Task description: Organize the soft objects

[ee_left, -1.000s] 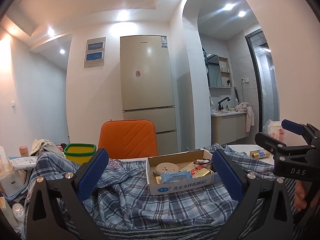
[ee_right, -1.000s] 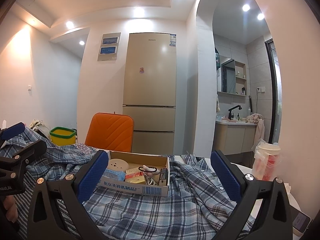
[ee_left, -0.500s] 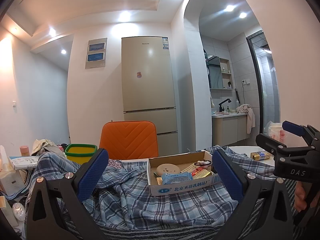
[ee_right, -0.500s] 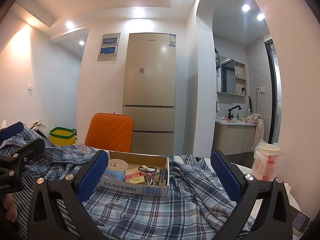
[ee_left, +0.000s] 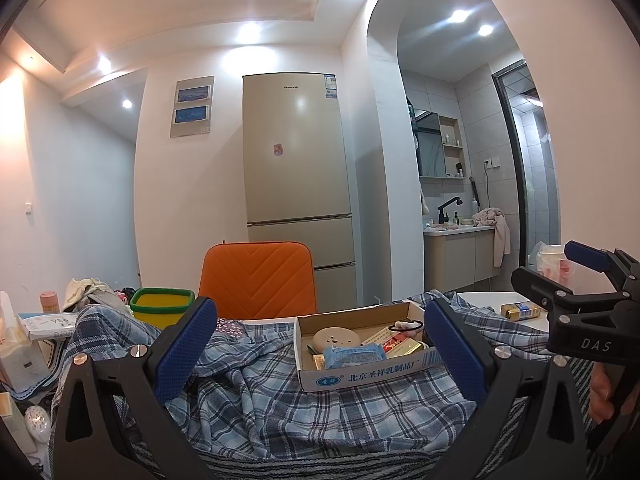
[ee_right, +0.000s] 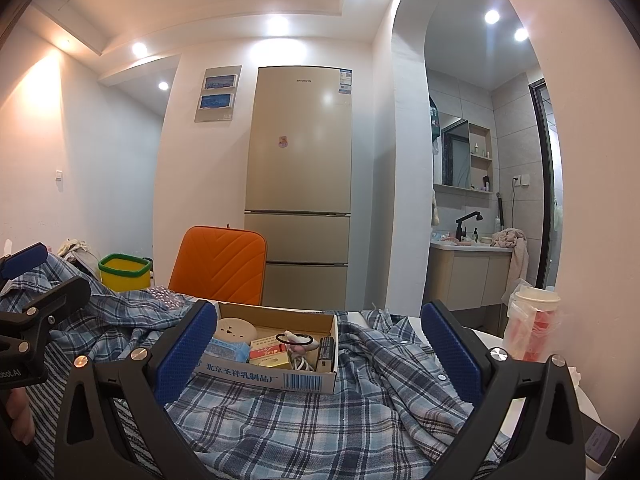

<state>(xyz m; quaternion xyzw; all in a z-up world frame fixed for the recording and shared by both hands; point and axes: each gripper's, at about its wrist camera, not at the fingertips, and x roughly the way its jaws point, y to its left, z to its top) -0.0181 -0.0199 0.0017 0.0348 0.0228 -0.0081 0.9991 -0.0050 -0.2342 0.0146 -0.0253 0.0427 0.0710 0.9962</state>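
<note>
A blue plaid shirt [ee_left: 320, 408] is being seen spread and crumpled over the table [ee_left: 480, 298], and almost the whole surface is being covered by it; only a white curved edge of the table is being left bare at the right. On top of the shirt an open cardboard box [ee_left: 360, 376] is being carried, filled with small packets, a round white disc and a hair tie. Chinese characters in blue and a barcode are being shown on the box front, together with a small oval blue logo.

Behind the table an orange chair [ee_left: 258, 276] is being seen, and behind it a tall beige fridge [ee_left: 298, 184] with a small word near its top, too small to be read. A yellow bin with a green rim [ee_left: 162, 310] is being seen at the left. Through an arch at the right, a bathroom with a sink cabinet [ee_right: 468, 276] is being shown. A plastic cup with a white lid [ee_right: 530, 324] is standing near the table's right edge.

The left gripper [ee_left: 320, 340] is being held wide apart above the shirt, with nothing between its blue pads. The right gripper [ee_right: 316, 340] is being held equally wide, also gripping nothing. On the side of the right gripper the letters "DAS" are being read in the left wrist view.
</note>
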